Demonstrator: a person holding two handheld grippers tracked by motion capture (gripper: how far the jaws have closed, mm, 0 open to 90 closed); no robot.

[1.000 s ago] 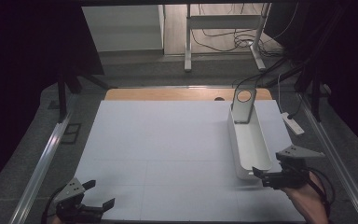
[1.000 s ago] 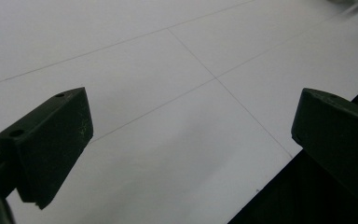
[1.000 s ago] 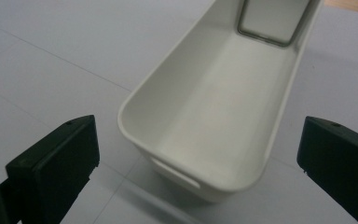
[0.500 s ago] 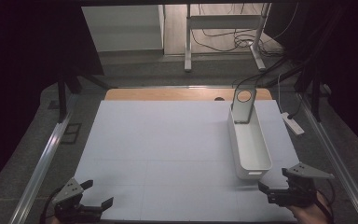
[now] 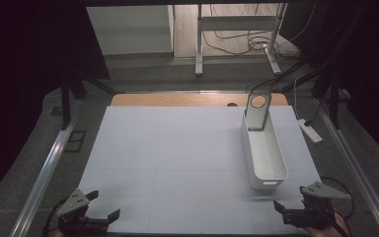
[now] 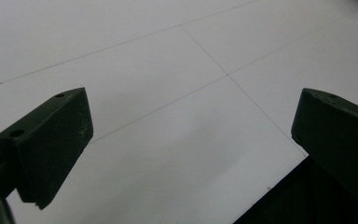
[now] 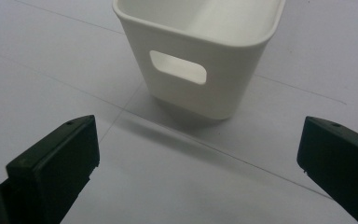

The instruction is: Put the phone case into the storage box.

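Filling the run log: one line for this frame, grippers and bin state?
left gripper: open, near table edge, holding nothing | right gripper: open, facing white bin short end, apart from it | bin: upright on white table

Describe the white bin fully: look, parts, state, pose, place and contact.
The white bin is long, narrow and looks like smooth plastic, with rounded corners, a rolled rim and a slot handle in its near end. It stands upright at the white sheet's right side. A grey piece with a round hole stands in its far end. Neither gripper touches it.

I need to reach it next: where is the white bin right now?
In the high view the white bin lies on the table's right side, just beyond the open right gripper, apart from it.
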